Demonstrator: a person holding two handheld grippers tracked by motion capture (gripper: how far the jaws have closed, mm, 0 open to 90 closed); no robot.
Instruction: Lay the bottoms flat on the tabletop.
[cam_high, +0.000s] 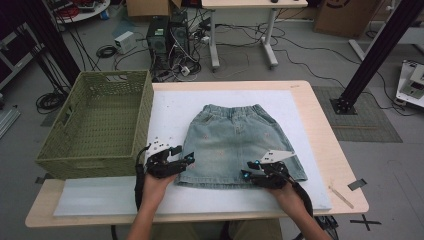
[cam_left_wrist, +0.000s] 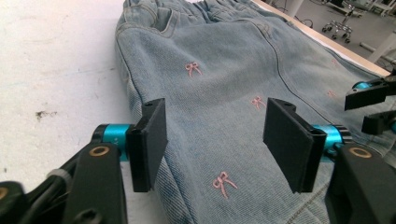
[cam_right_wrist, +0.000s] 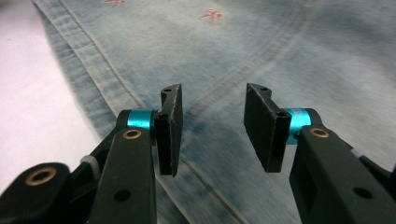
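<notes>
Denim skirt (cam_high: 235, 145) spread flat on the white mat (cam_high: 170, 115) at the middle of the table (cam_high: 325, 145), waistband toward the far edge, hem toward the near edge. Pink bow stitching (cam_left_wrist: 193, 69) dotted across the cloth.

Two forearms reaching in from the near edge, hands low over the mat, each wrapped around a gripper pointed forward and inward across the skirt. Left gripper (cam_high: 181, 156) poised at the skirt's near left corner, beside the side seam; fingers (cam_left_wrist: 148, 144) parted wide in the left gripper view, one over the bare mat just off the cloth, the other over the denim, pressing on nothing. Right gripper (cam_high: 251, 169) set toward the near right corner, just above the hem, wrist angled toward the centre; fingers (cam_right_wrist: 170, 128) apart in the right gripper view, hovering over a curved seam with a gap between them and no fold of cloth pinched.

Green woven basket (cam_high: 100, 120) standing at the table's left edge, overhanging it slightly, near the left hand but apart from the skirt.
</notes>
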